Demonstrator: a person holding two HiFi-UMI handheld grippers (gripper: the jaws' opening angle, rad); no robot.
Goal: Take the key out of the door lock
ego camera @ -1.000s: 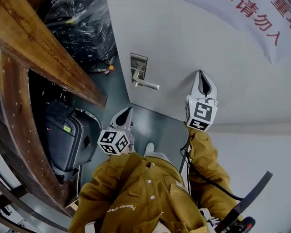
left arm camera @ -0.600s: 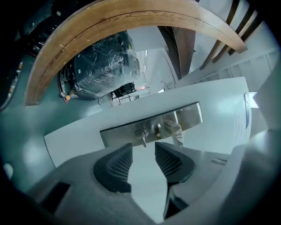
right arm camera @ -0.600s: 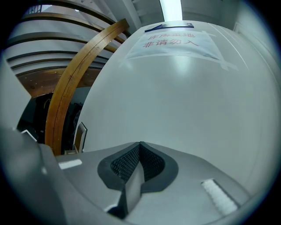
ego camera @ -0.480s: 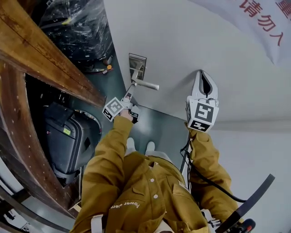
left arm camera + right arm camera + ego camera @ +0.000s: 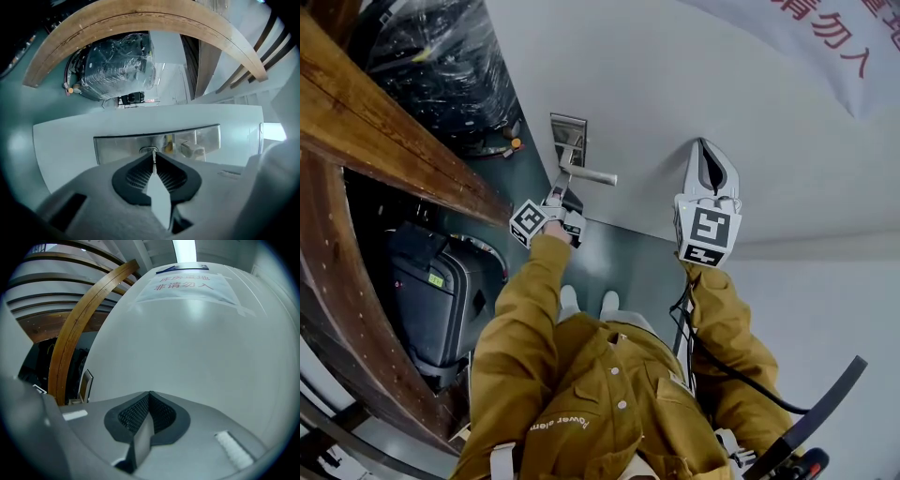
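Note:
The metal lock plate (image 5: 569,129) with its lever handle (image 5: 592,176) is mounted on the white door (image 5: 675,84). My left gripper (image 5: 563,178) reaches up to the plate just below the handle. In the left gripper view the thin key (image 5: 153,154) sticks out of the keyhole in the plate (image 5: 117,143). My left gripper (image 5: 153,159) has its jaws closing, and their tips pinch the key's edge. My right gripper (image 5: 706,146) is held up beside the door, shut and empty. Its tips (image 5: 149,394) meet in front of bare door surface.
A curved wooden beam (image 5: 384,141) runs along the left. Behind it stand a plastic-wrapped black bundle (image 5: 441,66) and a dark suitcase (image 5: 431,300). A printed paper sign (image 5: 825,47) hangs on the door at the upper right. The person's yellow sleeves fill the lower middle.
My left gripper rose from low by the person's chest to the lock plate, and its tips now sit on the key. The right gripper has hardly moved.

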